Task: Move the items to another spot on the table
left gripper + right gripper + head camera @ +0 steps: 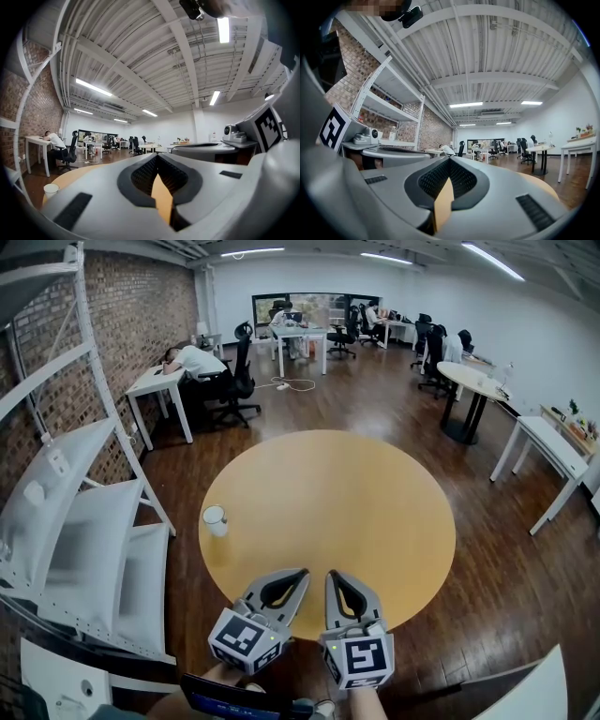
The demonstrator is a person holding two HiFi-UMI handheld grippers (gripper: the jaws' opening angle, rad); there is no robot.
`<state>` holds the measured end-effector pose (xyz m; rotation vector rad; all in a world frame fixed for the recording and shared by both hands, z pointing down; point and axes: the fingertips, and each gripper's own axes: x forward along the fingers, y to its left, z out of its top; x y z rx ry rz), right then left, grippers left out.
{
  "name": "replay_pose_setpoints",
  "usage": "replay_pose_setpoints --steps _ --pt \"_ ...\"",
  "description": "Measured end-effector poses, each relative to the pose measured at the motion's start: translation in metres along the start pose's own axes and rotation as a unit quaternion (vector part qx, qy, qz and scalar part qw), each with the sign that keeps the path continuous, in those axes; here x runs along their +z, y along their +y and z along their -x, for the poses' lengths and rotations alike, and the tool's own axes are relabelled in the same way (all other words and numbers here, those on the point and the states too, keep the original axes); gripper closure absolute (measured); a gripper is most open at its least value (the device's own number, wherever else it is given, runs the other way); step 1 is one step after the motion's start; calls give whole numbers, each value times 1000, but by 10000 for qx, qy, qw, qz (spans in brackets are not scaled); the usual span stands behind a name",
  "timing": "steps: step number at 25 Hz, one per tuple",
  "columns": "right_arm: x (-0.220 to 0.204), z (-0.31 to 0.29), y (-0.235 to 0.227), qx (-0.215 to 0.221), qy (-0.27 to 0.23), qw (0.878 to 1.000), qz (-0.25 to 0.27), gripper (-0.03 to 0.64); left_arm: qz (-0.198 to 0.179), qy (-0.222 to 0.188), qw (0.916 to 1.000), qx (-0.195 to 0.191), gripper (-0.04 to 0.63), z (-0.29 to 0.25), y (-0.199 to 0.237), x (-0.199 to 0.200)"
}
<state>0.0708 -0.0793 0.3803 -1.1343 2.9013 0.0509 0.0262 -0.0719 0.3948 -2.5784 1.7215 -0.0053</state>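
1 cup [215,519] by table [375,521] left rim; left gripper [298,576], right gripper [334,577] both closed, empty, paired at near edge, seemingly resting.

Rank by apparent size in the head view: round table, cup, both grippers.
1. round table
2. left gripper and right gripper: they look alike, so no ranking between them; nearness to the camera inflates both
3. white cup, smallest
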Motion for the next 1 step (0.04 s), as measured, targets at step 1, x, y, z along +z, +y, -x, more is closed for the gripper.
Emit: replay_pose_setpoints --steps 1 --pt "0 0 0 -9 -2 10000 6 614 7 8 10000 -4 592 1 0 -1"
